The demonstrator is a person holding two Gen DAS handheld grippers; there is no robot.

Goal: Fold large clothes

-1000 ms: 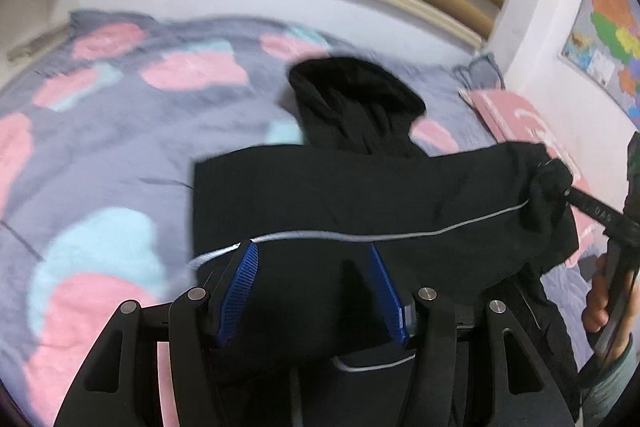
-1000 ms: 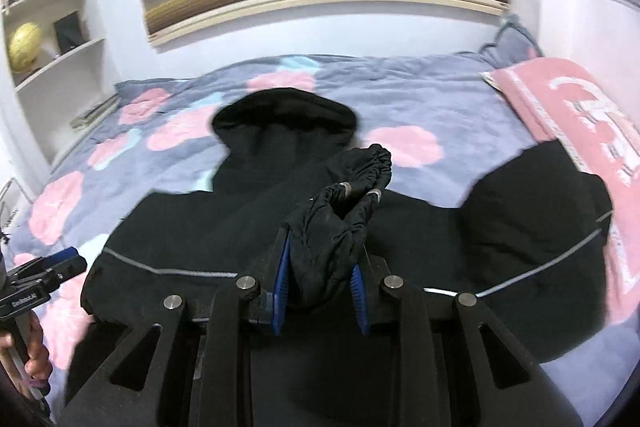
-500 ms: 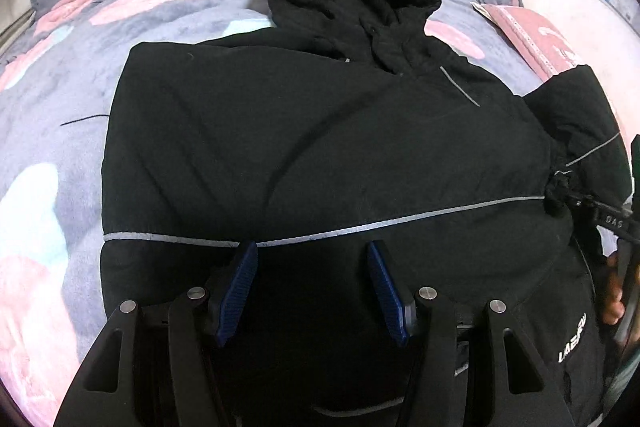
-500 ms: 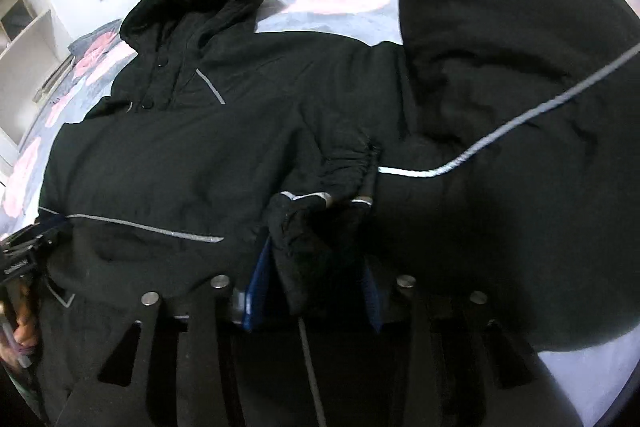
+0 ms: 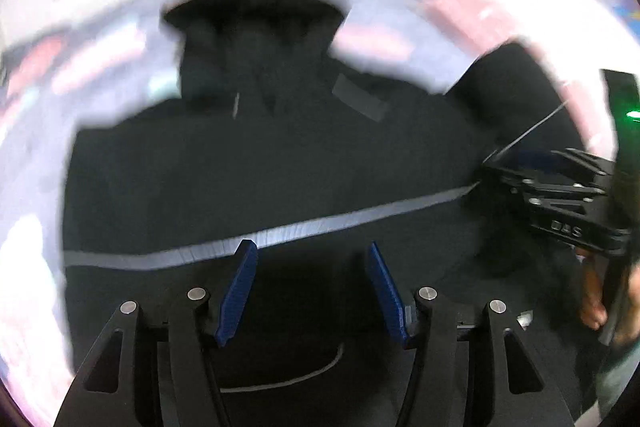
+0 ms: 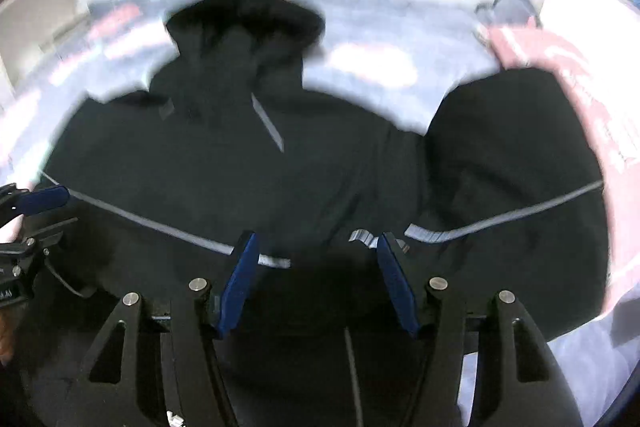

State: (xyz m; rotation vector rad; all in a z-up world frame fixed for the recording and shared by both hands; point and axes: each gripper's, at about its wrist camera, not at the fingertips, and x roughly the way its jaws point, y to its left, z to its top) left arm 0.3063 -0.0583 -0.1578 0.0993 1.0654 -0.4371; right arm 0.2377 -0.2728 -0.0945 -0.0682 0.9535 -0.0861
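Black hooded jacket [image 5: 280,163] lay spread flat on the bed [image 6: 368,63], hood [image 6: 244,23] pointing toward the headboard, grey reflective stripe [image 5: 320,227] running across the chest. Both views were motion-blurred, so fine detail was hard to read. Left tool [image 5: 312,283] hovered over the lower front of the jacket, blue fingers [image 5: 240,283] wide apart, nothing between them. Right tool [image 6: 316,275] was likewise spread apart and empty, over the jacket's lower middle; a bunched bit of fabric with a stripe end [image 6: 362,237] sat just beside its right finger, possibly a cuff, too blurred to be sure. In the right view one sleeve [image 6: 516,179] lay off to the right side, bulging and apparently doubled over near the pink pillow [image 6: 560,67]. Judgement: padded shell, so soft and floppy but bulky and springy; folds likely won't stay crisp and may puff back open. Outer fabric looked smooth, probably a bit slippery, so a shallow pinch could slide off. Not fragile, moderate weight for a garment. Best holds would likely be thick edges: cuff, hem, shoulder seam, or hood rim, biting deep with both layers in the fingers. Wide piece, so both tools probably needed at matching spots on one side to carry a fold over evenly. Task looked early to midway; body still fully open.
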